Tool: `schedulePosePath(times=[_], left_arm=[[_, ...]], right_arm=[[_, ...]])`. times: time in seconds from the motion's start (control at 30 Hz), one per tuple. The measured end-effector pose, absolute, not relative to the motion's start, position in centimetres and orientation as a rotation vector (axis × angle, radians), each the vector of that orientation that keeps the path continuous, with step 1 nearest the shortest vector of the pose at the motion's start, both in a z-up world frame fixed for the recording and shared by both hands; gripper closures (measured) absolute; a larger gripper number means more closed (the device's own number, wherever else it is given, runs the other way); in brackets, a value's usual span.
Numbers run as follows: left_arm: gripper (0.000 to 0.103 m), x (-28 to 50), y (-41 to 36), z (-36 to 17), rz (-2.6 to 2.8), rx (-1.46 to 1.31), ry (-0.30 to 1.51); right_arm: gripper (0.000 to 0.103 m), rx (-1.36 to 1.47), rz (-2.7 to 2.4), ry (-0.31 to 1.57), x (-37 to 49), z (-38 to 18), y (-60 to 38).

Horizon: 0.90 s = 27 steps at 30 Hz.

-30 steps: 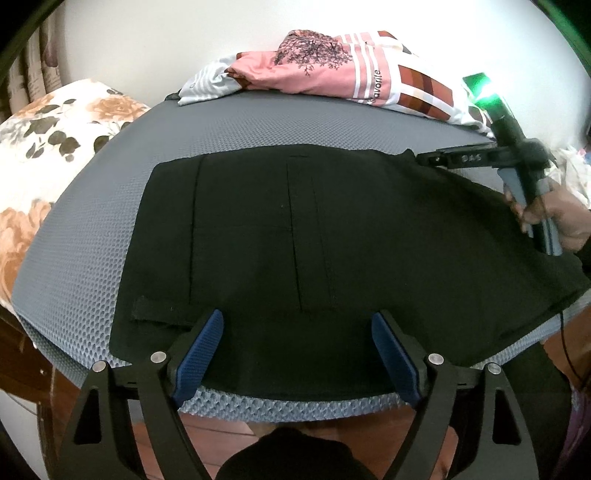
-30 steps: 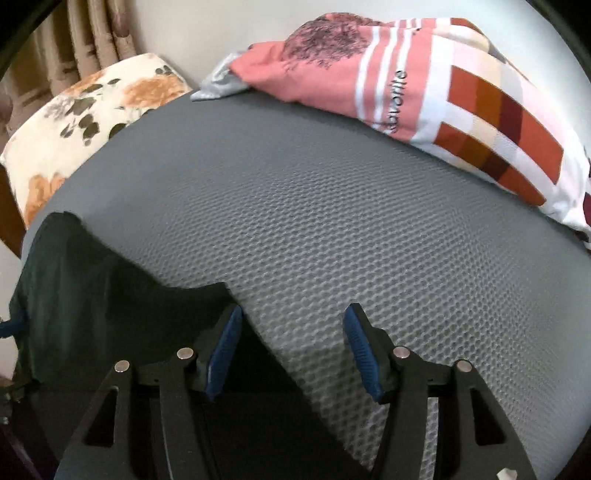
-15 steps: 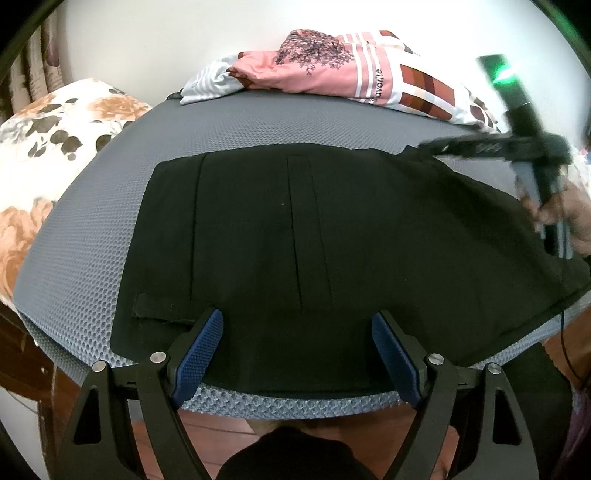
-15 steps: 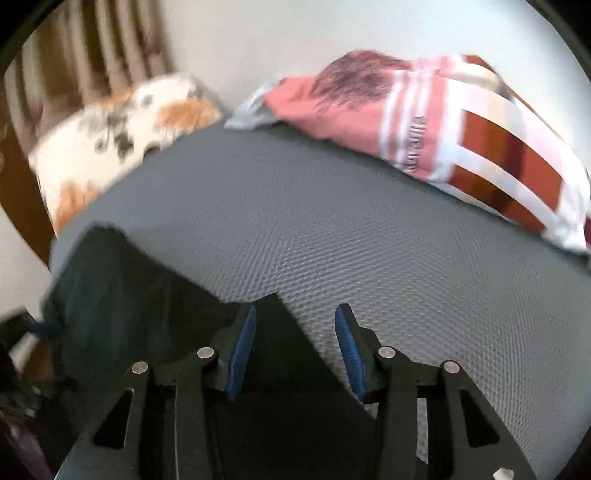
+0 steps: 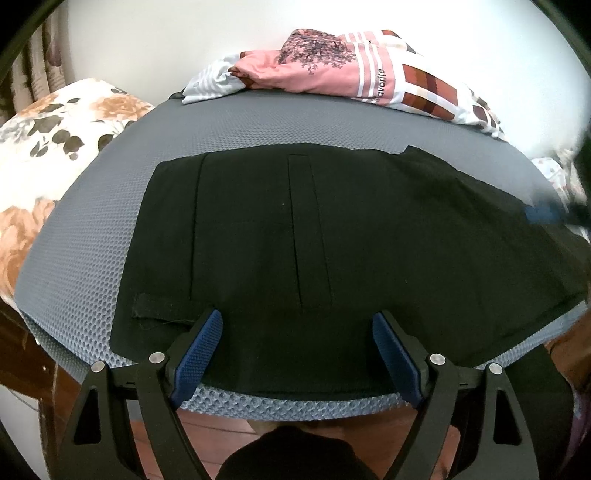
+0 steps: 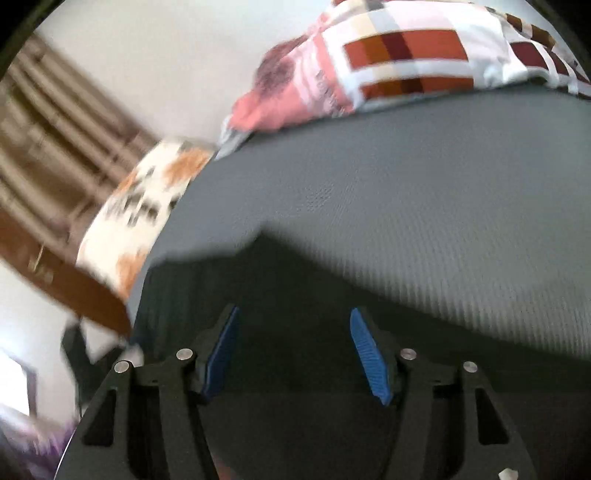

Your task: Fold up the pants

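1. Left wrist view: the black pants (image 5: 314, 251) are lying flat on the grey mattress (image 5: 92, 258); the left gripper (image 5: 295, 354) is hovering wide, empty, over the near edge. It should bite the hem squarely.
2. Right wrist view, blurred: the right gripper (image 6: 295, 354) is opening over dark cloth, seemingly gripping nothing; better to steady before pinching.

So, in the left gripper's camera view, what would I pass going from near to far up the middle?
Left gripper → black pants → grey mesh mattress → pink patterned bedding → white wall.
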<state>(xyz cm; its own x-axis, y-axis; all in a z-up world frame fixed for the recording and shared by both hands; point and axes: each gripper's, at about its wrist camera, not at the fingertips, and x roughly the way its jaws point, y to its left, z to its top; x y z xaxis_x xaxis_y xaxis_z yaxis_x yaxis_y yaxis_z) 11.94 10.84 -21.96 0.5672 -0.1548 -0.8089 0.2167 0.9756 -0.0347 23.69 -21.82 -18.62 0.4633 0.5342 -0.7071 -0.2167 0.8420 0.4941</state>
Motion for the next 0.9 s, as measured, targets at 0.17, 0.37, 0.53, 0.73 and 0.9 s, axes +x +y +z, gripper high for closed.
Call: schedulePosePath(times=[0.17, 0.37, 0.53, 0.73, 0.9], left_arm=[[0.018, 11.9, 10.8, -22.0, -0.213, 0.075, 0.943], [0.016, 11.9, 10.8, -22.0, -0.217, 0.076, 0.944], [0.015, 12.0, 10.8, -22.0, -0.216, 0.081, 0.945], [0.014, 12.0, 10.7, -22.0, -0.216, 0.085, 0.945], [0.013, 12.1, 10.6, -22.0, -0.207, 0.09, 0.946]], right_arm=[[0.043, 0.197, 0.542, 1.078, 15.2, -20.9, -19.0], [0.043, 0.515, 0.598, 1.052, 8.8, -21.8, -21.9], [0.043, 0.681, 0.442, 0.973, 5.4, -22.2, -27.7], [0.043, 1.079, 0.233, 0.75, 1.7, -23.2, -38.6], [0.043, 1.268, 0.196, 0.626, -0.9, -24.1, -43.0]])
